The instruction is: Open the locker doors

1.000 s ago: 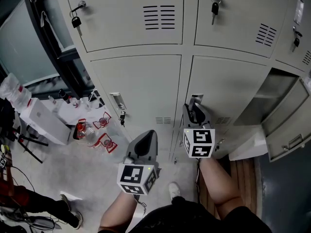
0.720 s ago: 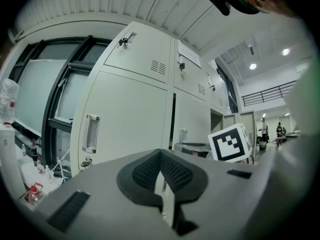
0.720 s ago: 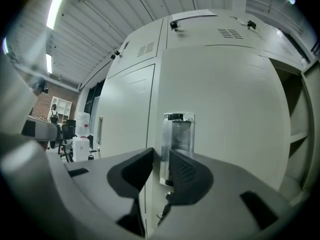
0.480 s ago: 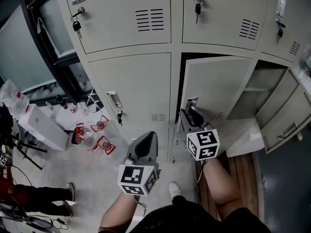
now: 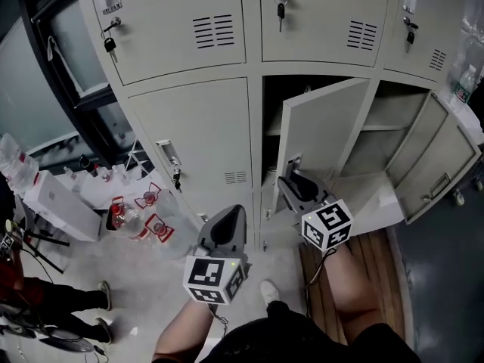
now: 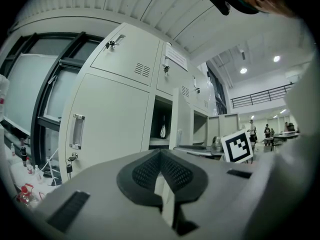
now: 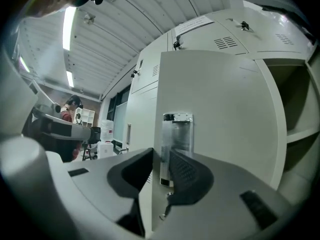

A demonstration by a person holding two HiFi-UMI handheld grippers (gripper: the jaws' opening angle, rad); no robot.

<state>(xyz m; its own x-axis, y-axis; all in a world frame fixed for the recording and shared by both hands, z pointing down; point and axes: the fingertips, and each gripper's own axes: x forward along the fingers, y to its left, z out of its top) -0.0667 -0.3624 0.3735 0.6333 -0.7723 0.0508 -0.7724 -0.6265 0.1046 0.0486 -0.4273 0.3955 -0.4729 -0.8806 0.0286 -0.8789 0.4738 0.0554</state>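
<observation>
Grey steel mid lower door stands part-open. Right gripper is clamped on its free edge by the handle. Right-hand door beside it is already wide open. Left-hand door & upper doors above are shut, so most remains. Left gripper, jaws together & empty, hangs left of it.

1. Upper lockers run off the head view's top edge.
2. The locker door screens most of its compartment.
3. A dark hanging item inside is too small to identify.
</observation>
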